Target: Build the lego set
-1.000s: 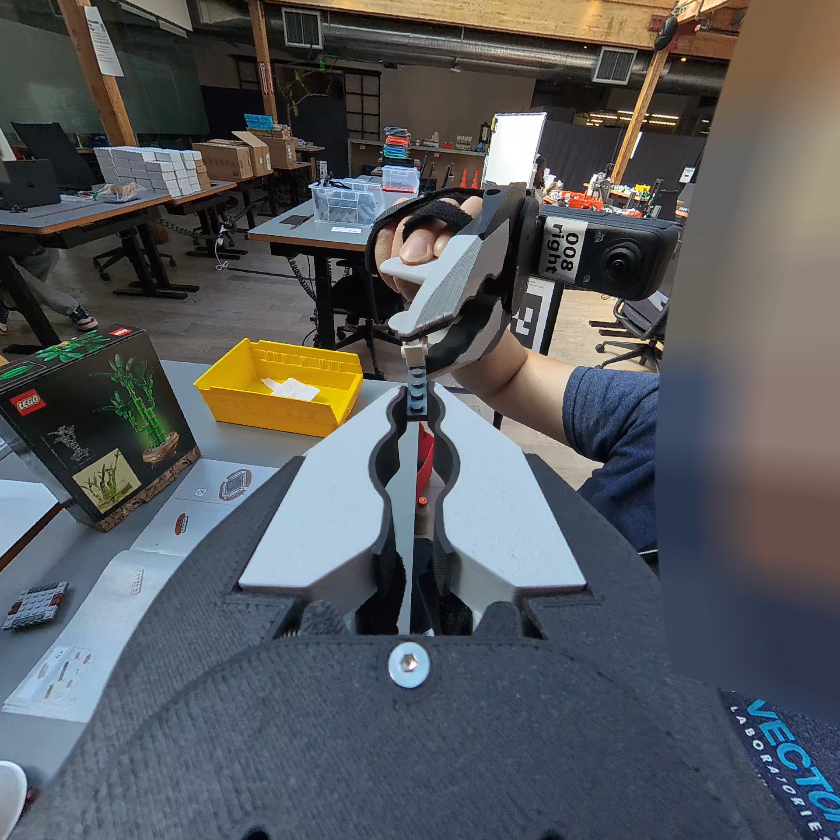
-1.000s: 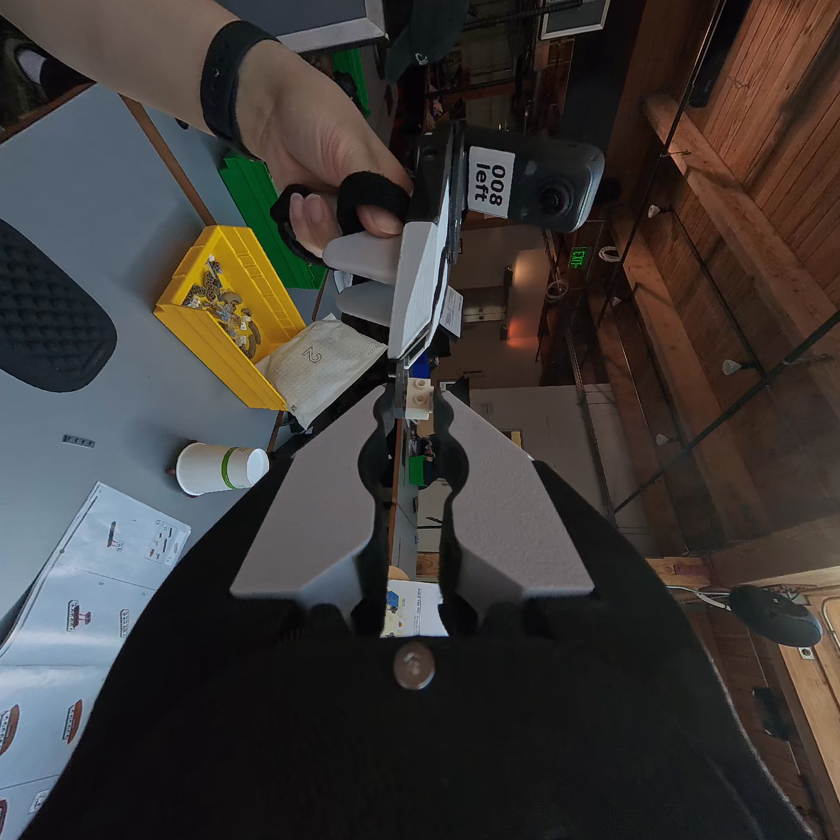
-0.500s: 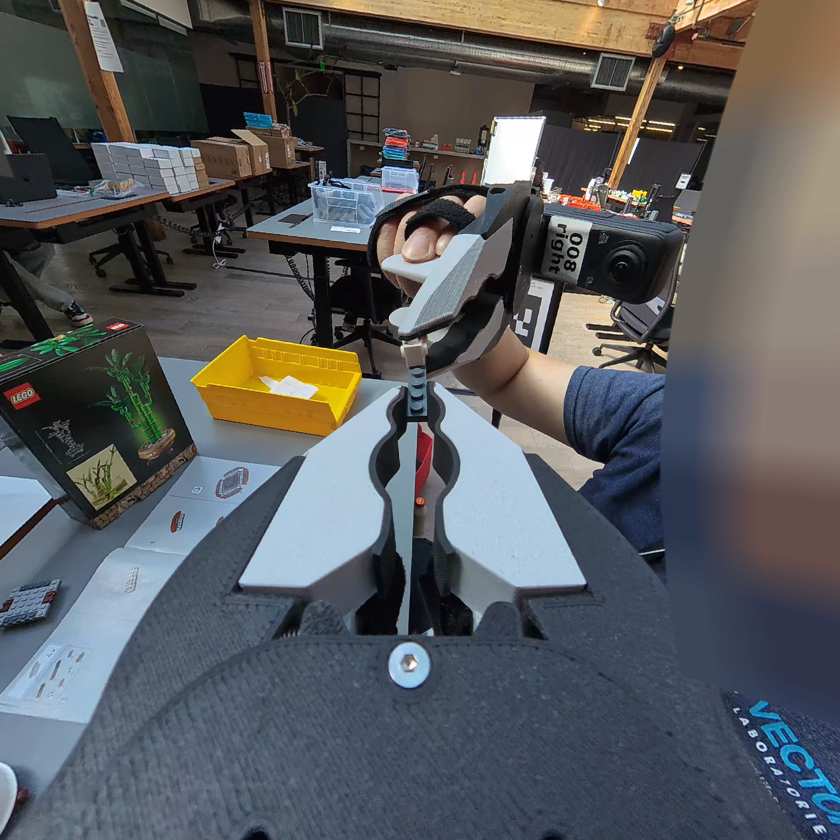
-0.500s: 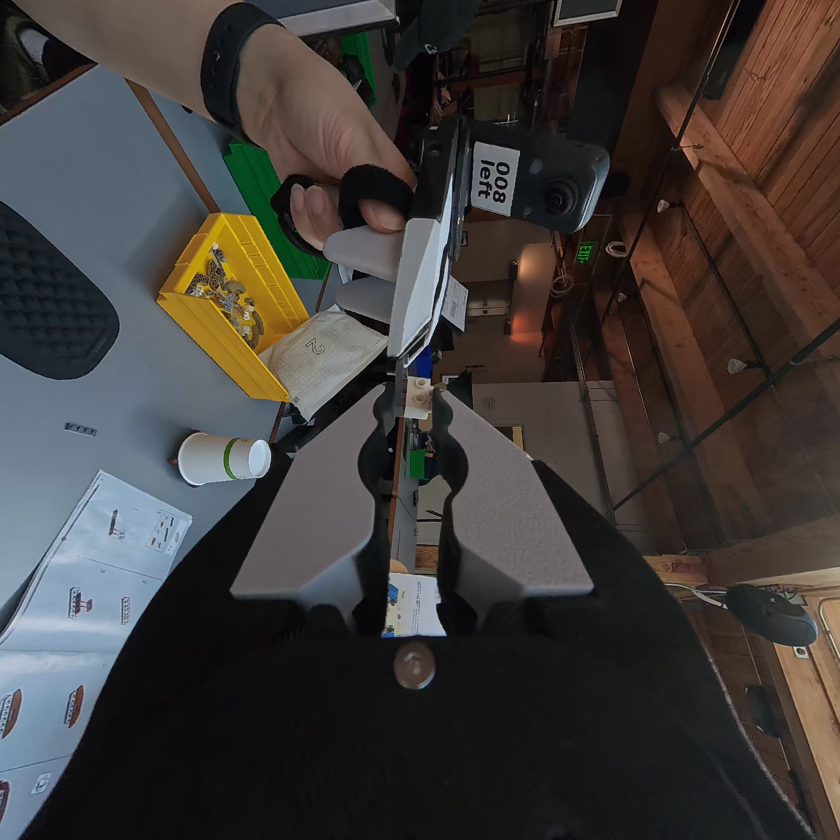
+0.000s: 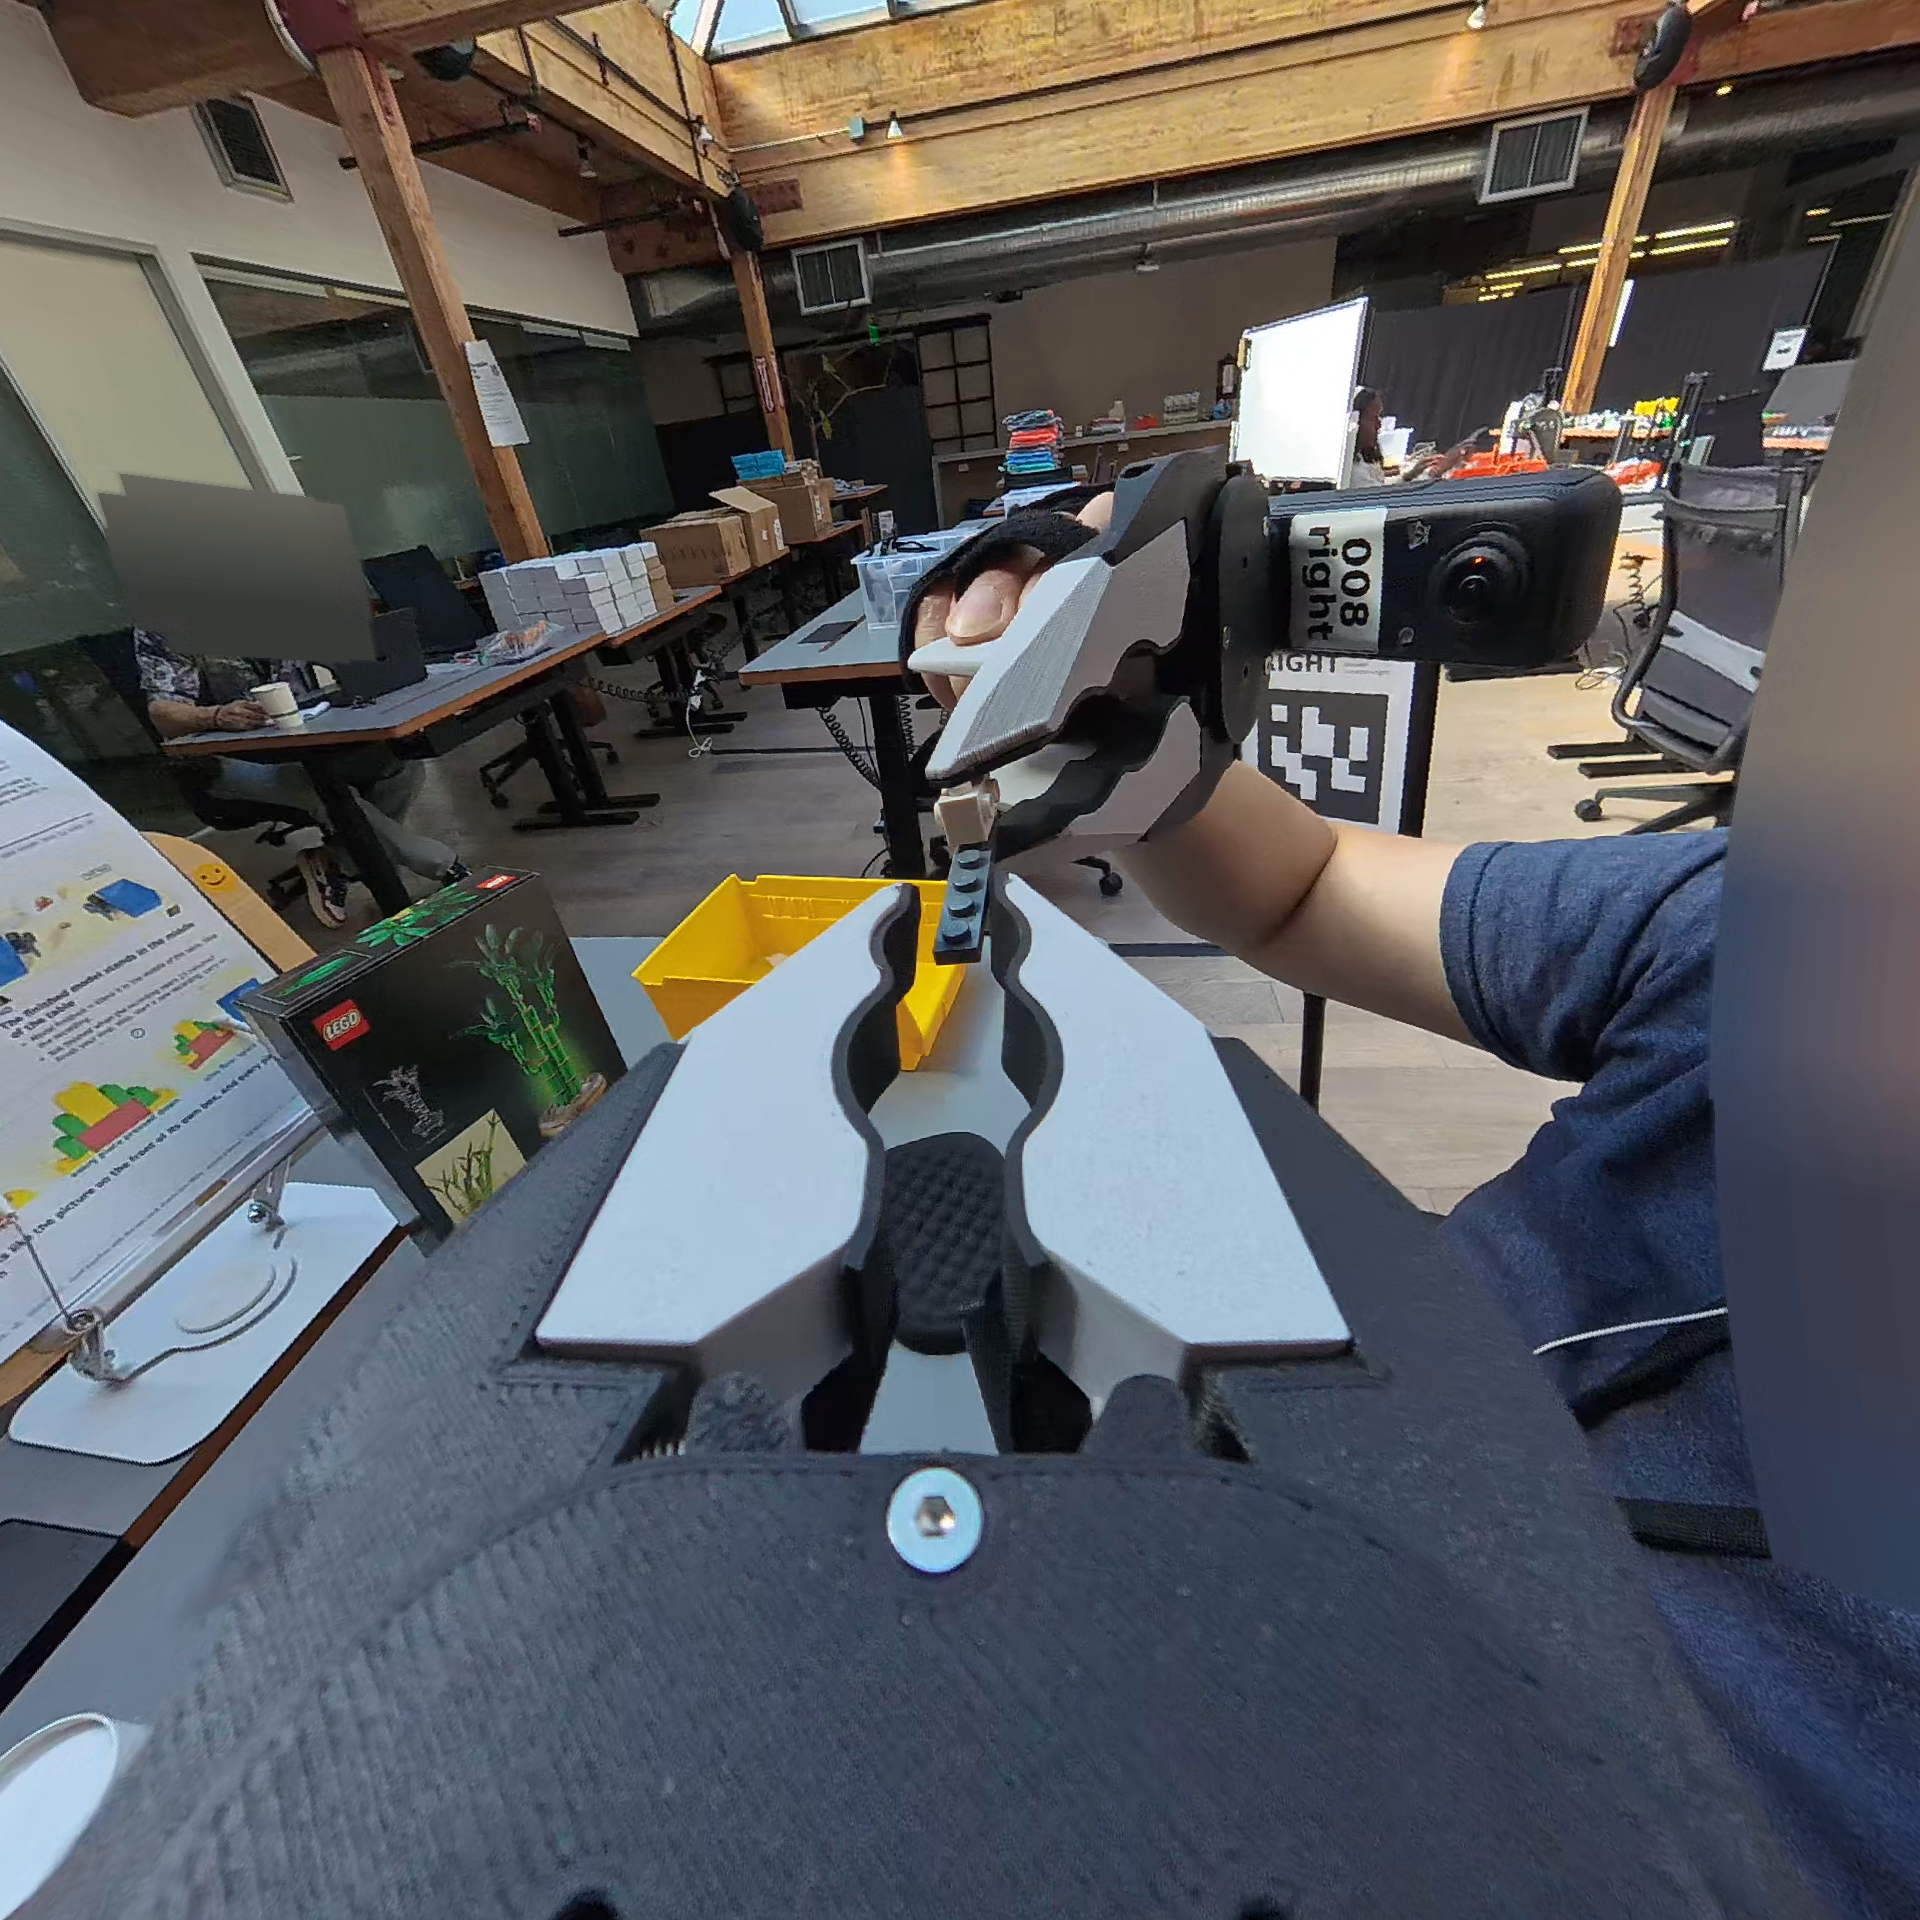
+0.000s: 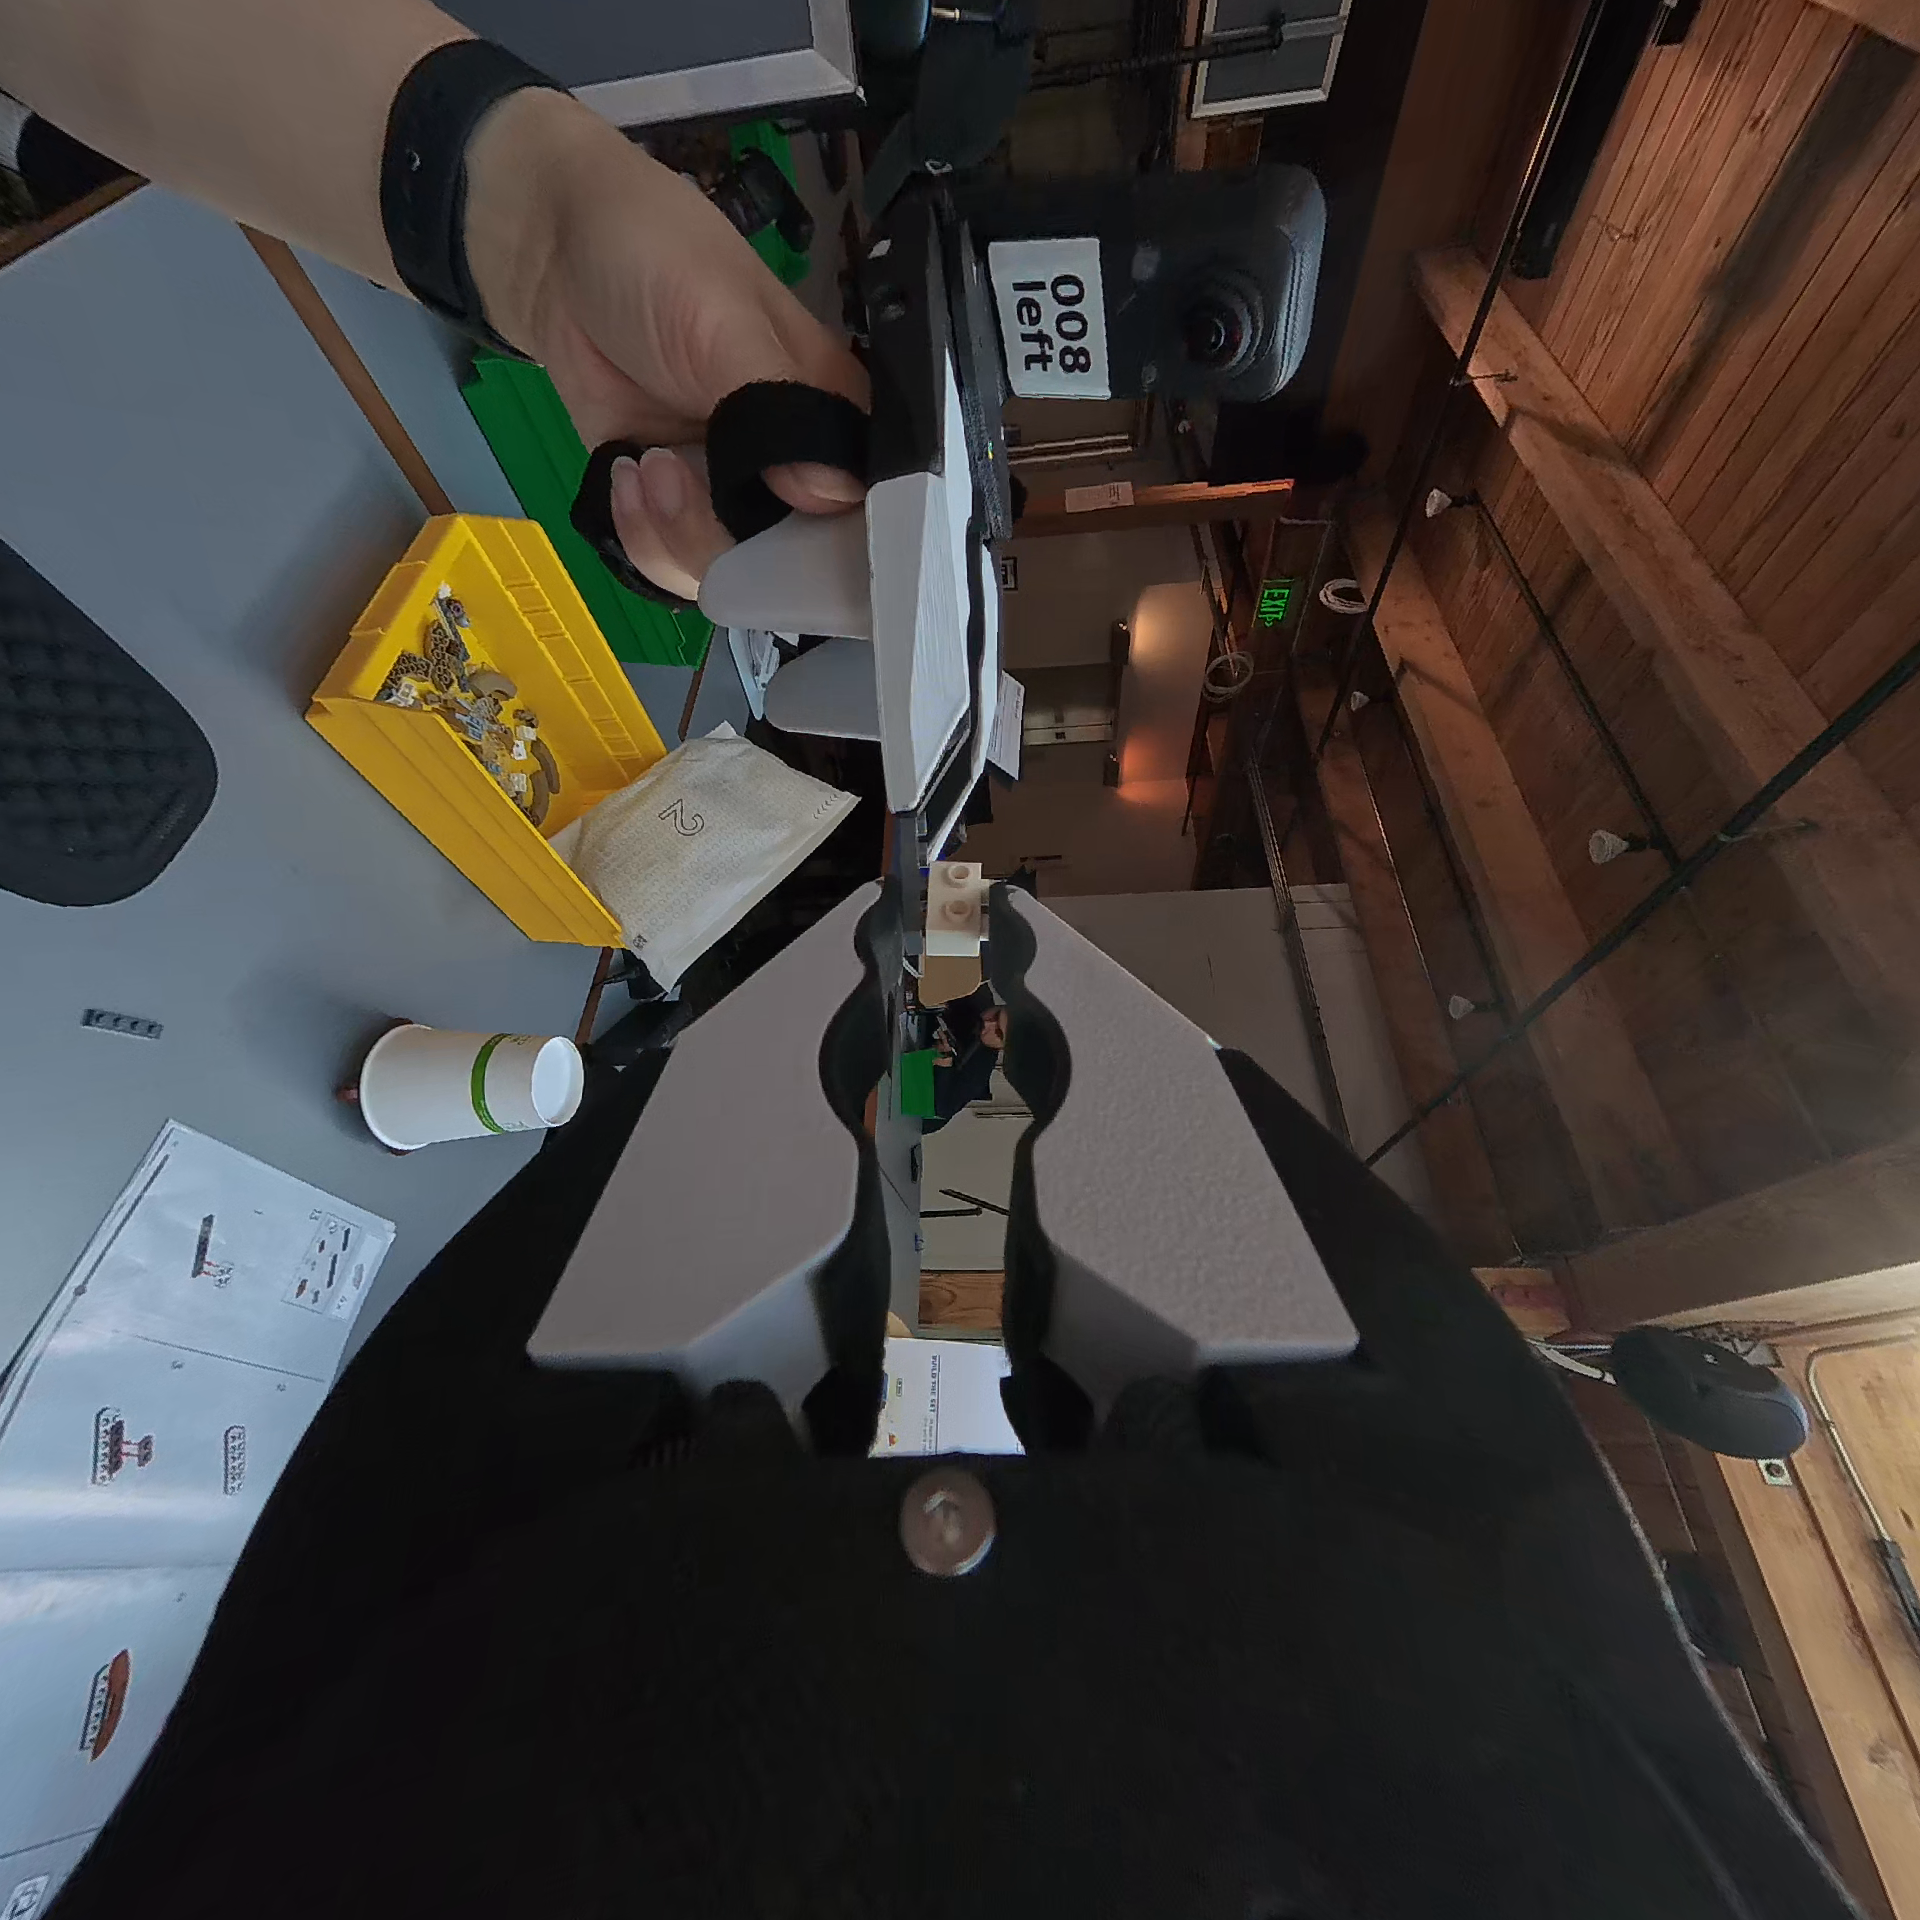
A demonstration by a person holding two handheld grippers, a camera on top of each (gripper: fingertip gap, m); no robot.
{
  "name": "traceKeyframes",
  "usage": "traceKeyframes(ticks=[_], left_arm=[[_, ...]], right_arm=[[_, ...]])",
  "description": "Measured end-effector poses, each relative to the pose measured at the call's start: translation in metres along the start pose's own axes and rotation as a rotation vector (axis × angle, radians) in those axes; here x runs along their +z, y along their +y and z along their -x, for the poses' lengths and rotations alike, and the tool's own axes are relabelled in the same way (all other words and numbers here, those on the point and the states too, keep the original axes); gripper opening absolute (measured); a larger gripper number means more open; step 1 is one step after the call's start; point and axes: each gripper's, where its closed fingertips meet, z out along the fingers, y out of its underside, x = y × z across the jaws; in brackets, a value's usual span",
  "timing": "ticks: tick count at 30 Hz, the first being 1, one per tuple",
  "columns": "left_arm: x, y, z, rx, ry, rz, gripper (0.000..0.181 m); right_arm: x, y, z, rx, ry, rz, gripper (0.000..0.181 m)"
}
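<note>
In the left wrist view my left gripper (image 5: 954, 914) is open, its fingers spread on either side of a dark studded plate (image 5: 962, 902). The plate is joined to a tan brick (image 5: 966, 821), which my right gripper (image 5: 968, 792) pinches from above. In the right wrist view my right gripper (image 6: 940, 899) is shut on the tan brick (image 6: 956, 909), with the plate (image 6: 906, 883) edge-on beside it. The left gripper (image 6: 935, 816) shows just beyond. All is held in the air above the table.
A set box (image 5: 447, 1039), a booklet on a stand (image 5: 104, 1039) and a yellow bin (image 5: 790, 935) stand on the grey table. The right wrist view shows a yellow bin of parts (image 6: 488, 717), a paper bag (image 6: 696, 842), a cup (image 6: 468, 1086), instruction sheets (image 6: 177, 1351) and a black mat (image 6: 83, 748). The grippers are tip to tip, or close to it.
My left gripper has opened and let go of the dark plate, which stays on the tan brick in my right gripper. The left view has tilted and shifted.
</note>
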Motion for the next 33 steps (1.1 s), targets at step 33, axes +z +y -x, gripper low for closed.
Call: traceKeyframes(ticks=[33], left_arm=[[0.0057,0.0071,-0.007,-0.106,0.103,0.035,0.006]], right_arm=[[0.0048,0.0034,0.0078,-0.042,-0.013,0.036,0.016]])
